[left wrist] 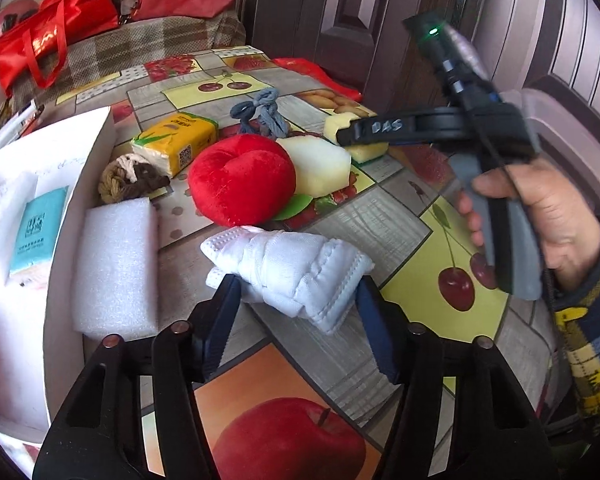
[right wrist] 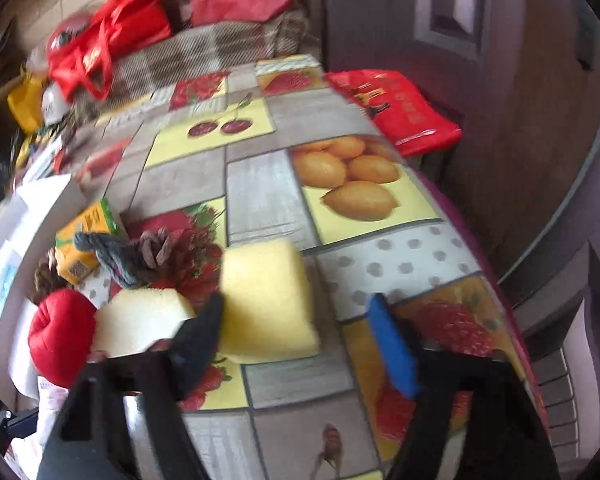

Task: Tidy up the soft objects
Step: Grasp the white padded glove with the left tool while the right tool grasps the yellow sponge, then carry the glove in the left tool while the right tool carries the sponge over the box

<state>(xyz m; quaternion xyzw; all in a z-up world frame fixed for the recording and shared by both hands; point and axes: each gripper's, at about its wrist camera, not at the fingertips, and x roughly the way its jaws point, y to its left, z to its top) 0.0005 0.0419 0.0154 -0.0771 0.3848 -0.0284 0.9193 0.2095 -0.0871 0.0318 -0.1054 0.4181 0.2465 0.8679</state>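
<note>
Red plush apple point(left wrist: 240, 180), yellow sponge point(right wrist: 268, 300)

White padded fabric bundle point(left wrist: 288, 270) lying crumpled on table, near red plush apple point(left wrist: 240, 180); yellow rectangular foam sponge point(right wrist: 268, 300) flat, beside pale foam block point(right wrist: 144, 320).

Your bench point(left wrist: 340, 216) wears a glossy, smooth printed oilcloth that catches the light. The white bundle point(left wrist: 296, 268) between your left gripper point(left wrist: 298, 300) fingers is stitched, padded cloth with a soft sheen. The red plush apple point(left wrist: 240, 180) looks velvety and matt. The white foam block point(left wrist: 116, 264) has a fine, grainy surface. In your right view the yellow sponge point(right wrist: 268, 300) is porous and matt, and the gripper's blue finger pad point(right wrist: 392, 344) looks like smooth plastic.
</note>
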